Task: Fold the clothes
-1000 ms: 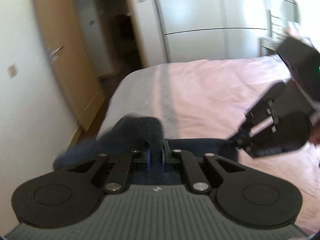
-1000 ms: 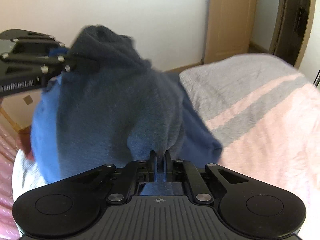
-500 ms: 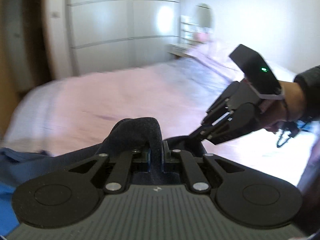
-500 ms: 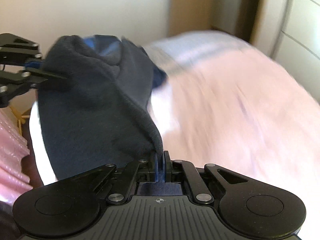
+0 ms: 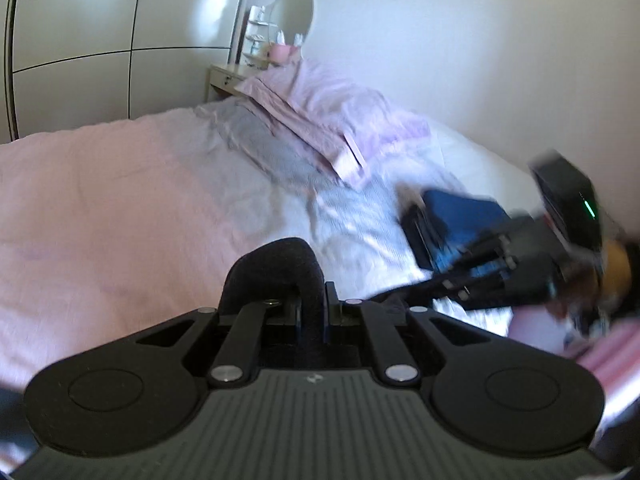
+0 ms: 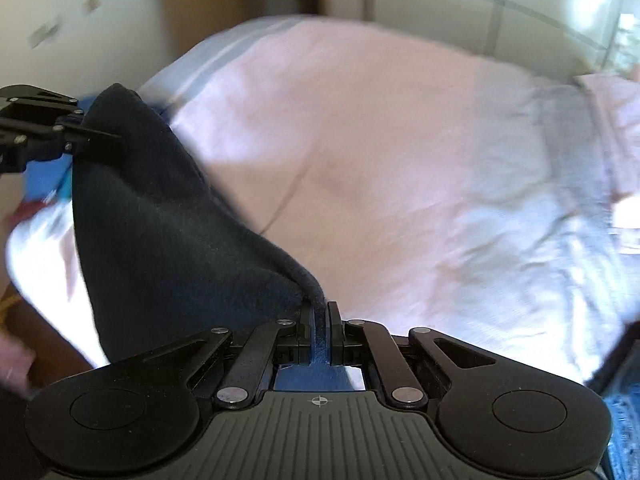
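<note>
A dark navy fleece garment point(image 6: 160, 216) hangs stretched between my two grippers above the bed. My left gripper point(image 5: 313, 312) is shut on a bunched fold of it point(image 5: 276, 268). My right gripper point(image 6: 319, 332) is shut on another edge of the garment. In the right wrist view the left gripper point(image 6: 100, 136) shows at the far left, pinching the cloth's upper corner. In the left wrist view the right gripper point(image 5: 396, 296) shows at the right, blurred, with the cloth in it.
A bed with a pink cover point(image 5: 120, 208) and pink pillows point(image 5: 328, 120) lies below. A folded blue garment point(image 5: 456, 224) lies on the white sheet near the right gripper. A white wardrobe point(image 5: 100, 40) and a bedside table with a mirror point(image 5: 240, 76) stand beyond.
Both grippers have swung right with the garment, from facing the door and the foot of the bed to facing the pillows. The garment stays held by both.
</note>
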`<state>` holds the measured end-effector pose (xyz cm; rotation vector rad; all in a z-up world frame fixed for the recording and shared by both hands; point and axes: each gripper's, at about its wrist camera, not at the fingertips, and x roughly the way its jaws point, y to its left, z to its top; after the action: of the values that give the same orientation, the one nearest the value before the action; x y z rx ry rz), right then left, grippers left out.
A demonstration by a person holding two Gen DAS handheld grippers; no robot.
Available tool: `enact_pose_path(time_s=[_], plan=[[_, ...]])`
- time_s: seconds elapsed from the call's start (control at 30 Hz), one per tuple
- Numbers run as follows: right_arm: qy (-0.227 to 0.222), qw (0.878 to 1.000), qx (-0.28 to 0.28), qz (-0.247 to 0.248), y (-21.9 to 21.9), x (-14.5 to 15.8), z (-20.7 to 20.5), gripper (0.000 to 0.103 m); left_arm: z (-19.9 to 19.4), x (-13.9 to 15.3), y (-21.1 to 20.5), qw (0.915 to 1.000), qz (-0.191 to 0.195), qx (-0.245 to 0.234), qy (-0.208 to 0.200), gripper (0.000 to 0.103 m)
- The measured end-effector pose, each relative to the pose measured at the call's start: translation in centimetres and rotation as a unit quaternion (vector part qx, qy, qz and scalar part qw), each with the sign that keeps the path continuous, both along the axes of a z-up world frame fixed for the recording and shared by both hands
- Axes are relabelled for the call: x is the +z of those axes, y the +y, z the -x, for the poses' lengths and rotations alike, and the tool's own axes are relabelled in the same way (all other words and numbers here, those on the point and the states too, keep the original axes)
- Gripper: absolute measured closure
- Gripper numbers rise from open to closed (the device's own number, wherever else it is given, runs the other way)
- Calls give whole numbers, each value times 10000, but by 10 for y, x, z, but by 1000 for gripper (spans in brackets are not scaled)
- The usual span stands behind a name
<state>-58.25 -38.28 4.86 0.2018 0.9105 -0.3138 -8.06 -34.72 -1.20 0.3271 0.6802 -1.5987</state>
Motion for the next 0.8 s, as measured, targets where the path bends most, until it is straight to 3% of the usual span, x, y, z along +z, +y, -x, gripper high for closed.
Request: enact_pose_path(time_s=[0.07,0.1,0.13,0.17,0.2,0.23,0.27,0.3,0.37,0.43,0.6,0.73,0.8], plan=[[-196,9988,-362,277,-23,-3,-7,100,-29,-13,-53,9985,-366,334,241,90],[-235,9974,-563,386,-34,-6,-12,95,-44,-21,-78,9964,-578,518,355,89],[-174,9953,-816,493,-42,-10,-16,78,-56,-26,-93,9948,-679,667,374,87],[-57,9923,-1074,622,-47,-13,-19,69,-66,-29,-100,9945,-684,734,312,81],[-12,9910,-1173,647,-46,-15,-19,49,-73,-32,-96,9950,-655,718,236,77],[-30,9915,-1161,594,-43,-16,-18,36,-79,-36,-91,9954,-626,703,160,64],[-48,9919,-1149,540,-39,-17,-16,33,-85,-39,-86,9958,-597,687,84,55],[-4,9921,-1151,497,-32,-21,-12,32,-91,-44,-80,9959,-607,673,6,53],[295,9921,-1182,311,-14,-41,-7,32,-95,-64,-58,9933,-933,649,-197,44],[588,9897,-1302,22,-5,-72,-8,32,-97,-94,-42,9853,-1472,577,-654,40],[896,9811,-1591,-643,-1,-140,-29,31,-87,-189,4,9554,-2518,86,-1539,38],[714,9795,-1606,-982,6,-168,-71,31,-74,-245,41,9247,-2720,-484,-2619,38],[649,9861,-1303,-796,22,-178,-98,29,-72,-260,45,9129,-2709,-760,-2956,41]])
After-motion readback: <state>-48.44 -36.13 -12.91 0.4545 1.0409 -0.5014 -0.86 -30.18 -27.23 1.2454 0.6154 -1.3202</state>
